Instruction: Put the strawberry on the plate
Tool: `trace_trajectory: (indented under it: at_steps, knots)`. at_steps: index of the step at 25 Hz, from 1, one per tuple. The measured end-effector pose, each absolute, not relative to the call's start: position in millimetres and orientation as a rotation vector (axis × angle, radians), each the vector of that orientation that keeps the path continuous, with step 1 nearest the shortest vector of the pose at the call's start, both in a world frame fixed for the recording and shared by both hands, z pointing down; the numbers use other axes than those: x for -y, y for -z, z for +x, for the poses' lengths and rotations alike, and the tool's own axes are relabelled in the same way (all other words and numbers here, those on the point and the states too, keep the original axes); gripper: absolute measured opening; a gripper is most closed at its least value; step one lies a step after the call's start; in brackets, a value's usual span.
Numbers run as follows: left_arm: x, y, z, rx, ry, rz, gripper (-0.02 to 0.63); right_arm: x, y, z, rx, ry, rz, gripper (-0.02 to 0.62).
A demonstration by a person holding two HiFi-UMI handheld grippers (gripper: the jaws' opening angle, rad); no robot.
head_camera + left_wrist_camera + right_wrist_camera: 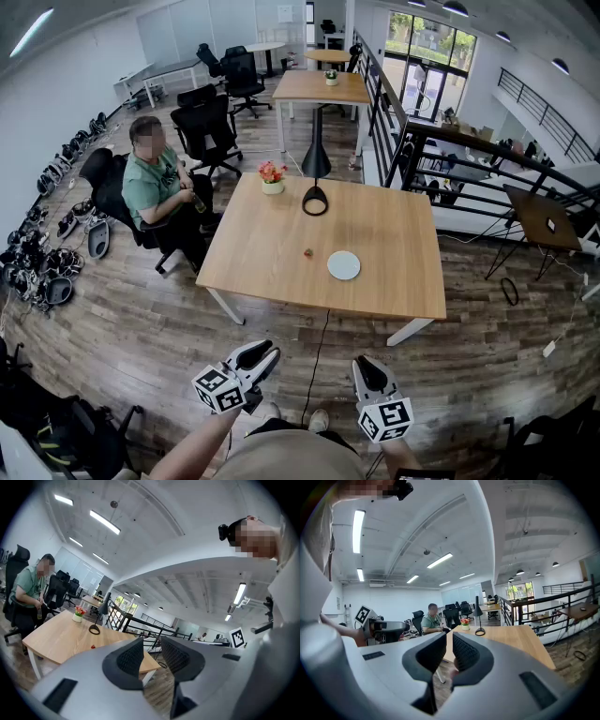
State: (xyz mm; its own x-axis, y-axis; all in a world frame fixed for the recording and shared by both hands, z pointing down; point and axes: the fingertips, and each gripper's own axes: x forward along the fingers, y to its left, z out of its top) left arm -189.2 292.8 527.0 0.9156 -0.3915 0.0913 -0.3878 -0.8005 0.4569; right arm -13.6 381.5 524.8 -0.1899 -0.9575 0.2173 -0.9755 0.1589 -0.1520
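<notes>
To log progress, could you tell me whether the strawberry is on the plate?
Off it: the strawberry lies on the table, apart from the empty plate.

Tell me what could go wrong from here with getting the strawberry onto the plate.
The strawberry is small and sits loose on the table, so a clumsy pinch might send it rolling. The plate lies close beside it and could get bumped on approach. The right gripper is shut and would need opening first; the left gripper is open.
</notes>
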Motion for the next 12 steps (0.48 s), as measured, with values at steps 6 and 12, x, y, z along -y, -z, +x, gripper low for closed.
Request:
trace_trajectory:
  at_steps: [6, 12]
  knots:
    - [-303, -529, -168, 0.571, -0.003, 2.629, 0.118, -385, -531, -4, 2.370, -0.409, 1.909, 0.046]
    - [-310, -535, -151, 0.592, 0.001, 2.616, 0.118, -391, -540, 4, 2.411, -0.479, 1.852, 0.055]
